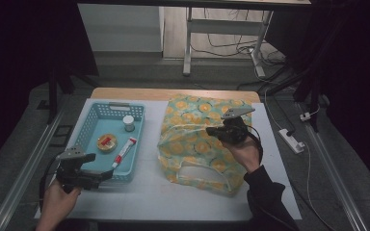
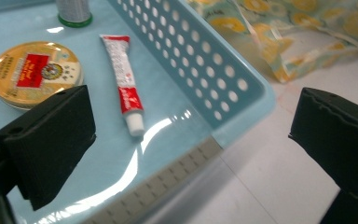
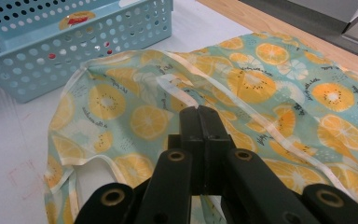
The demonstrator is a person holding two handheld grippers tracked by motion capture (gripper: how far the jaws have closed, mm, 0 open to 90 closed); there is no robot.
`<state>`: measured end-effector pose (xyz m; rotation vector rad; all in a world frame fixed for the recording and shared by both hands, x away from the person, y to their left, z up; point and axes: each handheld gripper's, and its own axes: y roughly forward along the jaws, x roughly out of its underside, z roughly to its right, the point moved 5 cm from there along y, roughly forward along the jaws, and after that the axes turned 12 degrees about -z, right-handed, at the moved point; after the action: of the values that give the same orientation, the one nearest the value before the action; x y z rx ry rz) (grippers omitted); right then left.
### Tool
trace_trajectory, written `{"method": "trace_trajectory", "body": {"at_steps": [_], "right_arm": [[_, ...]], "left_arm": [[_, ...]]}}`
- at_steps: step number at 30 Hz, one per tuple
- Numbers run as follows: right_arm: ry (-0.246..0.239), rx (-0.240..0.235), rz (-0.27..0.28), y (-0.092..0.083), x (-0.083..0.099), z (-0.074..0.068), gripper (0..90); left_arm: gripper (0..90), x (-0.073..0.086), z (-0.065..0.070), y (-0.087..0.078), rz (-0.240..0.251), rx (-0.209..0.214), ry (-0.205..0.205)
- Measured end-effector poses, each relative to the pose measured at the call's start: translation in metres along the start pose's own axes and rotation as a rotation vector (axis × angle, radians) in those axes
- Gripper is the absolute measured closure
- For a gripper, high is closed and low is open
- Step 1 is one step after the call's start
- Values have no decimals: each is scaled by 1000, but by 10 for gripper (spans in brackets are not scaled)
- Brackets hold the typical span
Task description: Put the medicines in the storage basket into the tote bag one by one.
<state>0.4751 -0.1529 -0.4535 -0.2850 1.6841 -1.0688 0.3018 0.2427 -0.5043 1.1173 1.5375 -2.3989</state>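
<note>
A teal cloth bag (image 1: 192, 144) printed with orange slices lies on the white mat, its handle toward me. My right gripper (image 1: 212, 131) sits over its middle, jaws pressed together on the bag's cream-trimmed rim (image 3: 177, 93), which is lifted a little. My left gripper (image 1: 107, 174) stands open at the front right corner of a light blue perforated basket (image 1: 90, 115), nothing between its fingers (image 2: 51, 140). In the basket lie a round yellow tin (image 2: 32, 72), a red and white tube (image 2: 123, 84) and a small capped bottle (image 1: 128, 123).
The white mat (image 1: 173, 192) covers a wooden table whose far edge (image 1: 173, 94) shows behind the bag. Bare mat lies between basket and bag and along the front. A power strip (image 1: 291, 140) and cables lie on the floor at right.
</note>
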Motion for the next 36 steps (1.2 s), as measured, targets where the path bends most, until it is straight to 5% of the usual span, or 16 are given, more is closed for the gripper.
{"method": "trace_trajectory", "body": {"at_steps": [15,36], "right_arm": [[-5,4,3,-1,-1,0,900],[-10,9,5,-2,-1,1,900]], "left_arm": [[0,-19,-25,11,-30,-29,-58],[1,-44,-52,19,-82,-100,-75]]}}
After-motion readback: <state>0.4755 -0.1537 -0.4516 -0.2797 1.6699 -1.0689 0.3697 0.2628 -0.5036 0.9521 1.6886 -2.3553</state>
